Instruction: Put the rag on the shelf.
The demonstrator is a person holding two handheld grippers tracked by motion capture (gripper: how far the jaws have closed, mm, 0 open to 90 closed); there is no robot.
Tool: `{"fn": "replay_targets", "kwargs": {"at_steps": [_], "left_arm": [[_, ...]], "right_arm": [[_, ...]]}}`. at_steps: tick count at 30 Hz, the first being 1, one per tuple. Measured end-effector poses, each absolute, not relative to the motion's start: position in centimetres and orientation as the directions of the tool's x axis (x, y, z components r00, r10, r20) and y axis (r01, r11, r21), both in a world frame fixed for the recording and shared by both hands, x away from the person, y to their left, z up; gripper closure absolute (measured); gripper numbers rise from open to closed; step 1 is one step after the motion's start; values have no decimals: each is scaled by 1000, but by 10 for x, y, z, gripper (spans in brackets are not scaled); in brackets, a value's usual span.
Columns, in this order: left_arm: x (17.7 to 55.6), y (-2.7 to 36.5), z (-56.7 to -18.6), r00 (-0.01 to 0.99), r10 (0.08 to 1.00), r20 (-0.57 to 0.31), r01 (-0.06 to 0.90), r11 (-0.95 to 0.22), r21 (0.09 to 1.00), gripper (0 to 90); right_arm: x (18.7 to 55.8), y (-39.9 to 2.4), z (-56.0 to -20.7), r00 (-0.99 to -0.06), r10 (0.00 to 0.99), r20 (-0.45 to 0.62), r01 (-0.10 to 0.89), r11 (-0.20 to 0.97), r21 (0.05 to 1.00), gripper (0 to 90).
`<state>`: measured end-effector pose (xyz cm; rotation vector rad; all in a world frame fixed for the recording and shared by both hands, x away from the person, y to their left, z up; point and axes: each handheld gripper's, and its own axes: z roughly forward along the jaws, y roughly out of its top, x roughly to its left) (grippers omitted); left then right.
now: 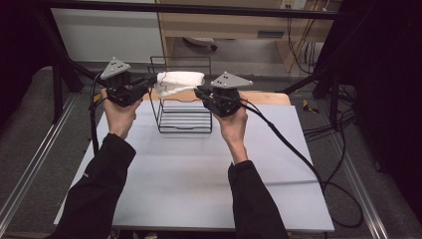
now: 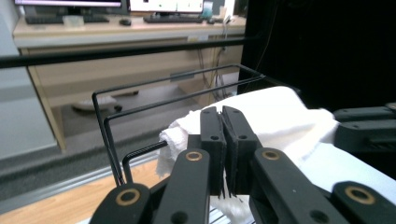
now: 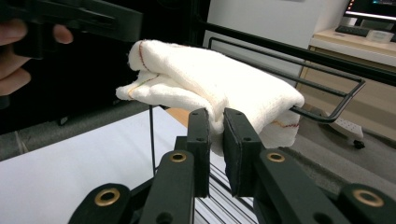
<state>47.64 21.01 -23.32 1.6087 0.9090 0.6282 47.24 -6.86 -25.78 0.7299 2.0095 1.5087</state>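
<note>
Folded white towel (image 1: 180, 81) draped over the black wire rack (image 1: 184, 110) top.

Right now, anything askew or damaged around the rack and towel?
Nothing damaged or spilled. The white towel lies bunched and unevenly folded over the top bars of the black wire rack, not spread flat. The left gripper and the right gripper each pinch one end. The rack stands upright on the table.
</note>
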Motion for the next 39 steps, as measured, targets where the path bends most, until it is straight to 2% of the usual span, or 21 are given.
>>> {"fn": "replay_targets", "kwargs": {"at_steps": [5,12,14,16,19,27,32,36,39], "left_arm": [[483,203,-241,558,828,-61,257,-103,961,880],[482,200,-253,572,818,-50,277,-136,951,884],[483,199,-256,575,817,-52,283,-139,949,885],[483,199,-258,576,816,-53,287,-141,947,886],[485,197,-260,574,818,-47,288,-148,946,889],[492,194,-267,568,821,-47,304,-157,940,888],[488,197,-266,579,814,-43,294,-159,942,880],[479,202,-264,589,807,-34,277,-162,947,854],[473,207,-264,598,801,-31,274,-168,947,799]], "right_arm": [[473,-68,-261,-725,683,-84,119,245,962,787],[472,-69,-258,-739,671,-60,114,212,971,652],[473,-70,-257,-741,670,-46,121,201,972,672],[475,-69,-258,-740,672,-27,148,201,968,765],[480,-66,-263,-729,684,-30,165,218,962,851],[496,-60,-274,-701,713,-17,222,240,945,869],[494,-62,-272,-707,707,-17,216,238,947,816],[483,-66,-266,-723,691,-17,197,230,953,726],[477,-70,-261,-732,681,0,197,211,957,629]]}}
